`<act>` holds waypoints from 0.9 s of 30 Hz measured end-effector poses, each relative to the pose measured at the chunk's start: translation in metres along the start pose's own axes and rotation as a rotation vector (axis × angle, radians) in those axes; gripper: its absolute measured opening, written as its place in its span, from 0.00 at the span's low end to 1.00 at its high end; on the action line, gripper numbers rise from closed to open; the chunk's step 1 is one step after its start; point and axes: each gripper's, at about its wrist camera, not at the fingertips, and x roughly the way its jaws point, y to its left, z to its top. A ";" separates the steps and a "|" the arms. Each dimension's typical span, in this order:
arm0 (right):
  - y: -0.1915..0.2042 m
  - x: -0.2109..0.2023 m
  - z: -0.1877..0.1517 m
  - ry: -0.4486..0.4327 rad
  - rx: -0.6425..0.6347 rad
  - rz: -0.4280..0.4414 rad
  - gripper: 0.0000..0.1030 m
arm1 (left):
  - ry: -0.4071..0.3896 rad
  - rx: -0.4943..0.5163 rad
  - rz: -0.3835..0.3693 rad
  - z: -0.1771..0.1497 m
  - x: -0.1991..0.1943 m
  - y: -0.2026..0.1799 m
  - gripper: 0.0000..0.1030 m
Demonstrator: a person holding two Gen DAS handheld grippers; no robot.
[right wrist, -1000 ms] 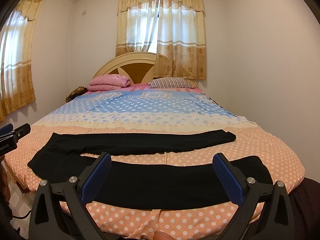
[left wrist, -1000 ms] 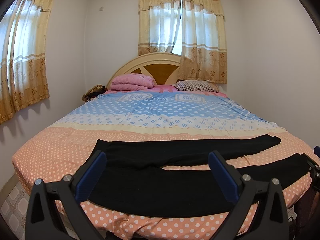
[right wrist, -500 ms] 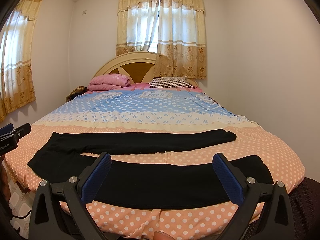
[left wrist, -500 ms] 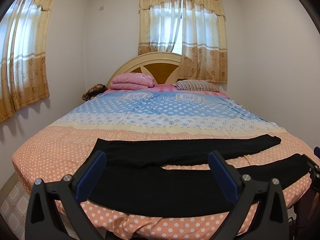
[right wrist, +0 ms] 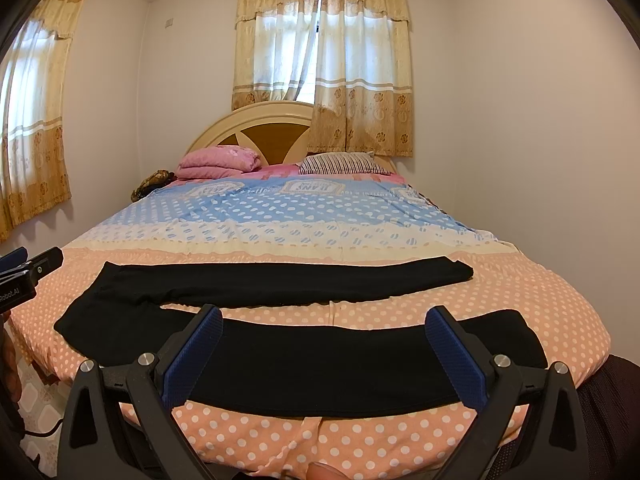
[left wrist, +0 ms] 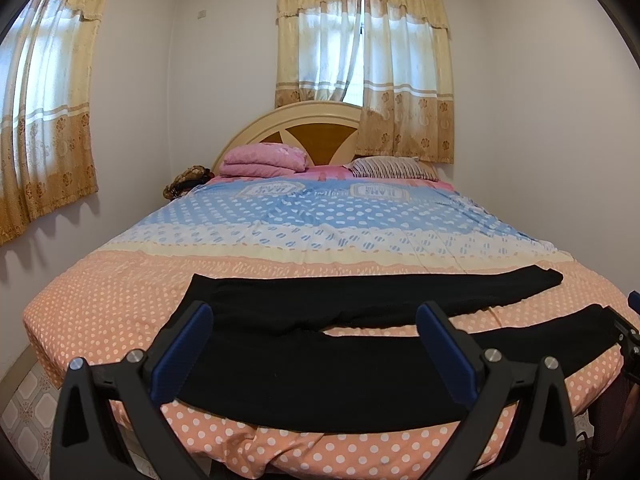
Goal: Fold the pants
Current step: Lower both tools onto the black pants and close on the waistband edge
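Nothing had moved over the last second: the left gripper (left wrist: pixel 313 330) and right gripper (right wrist: pixel 324 332) hung wide open and empty above the foot of the bed, their ribbed blue pads (right wrist: pixel 195 354) clear of the cloth. Below them the black pants (right wrist: pixel 320 364) lay flat across the polka-dot bedsheet (left wrist: pixel 120 300), waistband to the left, legs splayed apart. Being thin, limp and matte, the fabric could, I judged, bunch or drag the loose sheet up if a pinch went deep.
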 end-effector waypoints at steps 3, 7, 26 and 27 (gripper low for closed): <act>0.000 0.004 -0.001 0.005 0.000 -0.001 0.99 | 0.006 0.000 0.000 -0.001 0.002 0.000 1.00; 0.000 0.005 -0.002 0.006 -0.003 0.019 0.99 | 0.014 0.001 -0.006 -0.001 0.005 0.000 1.00; -0.038 0.084 -0.009 0.105 -0.025 0.022 0.99 | 0.248 0.109 0.244 0.010 0.185 0.142 1.00; -0.043 0.094 -0.005 0.110 -0.030 0.016 0.99 | 0.266 0.098 0.234 0.011 0.192 0.146 1.00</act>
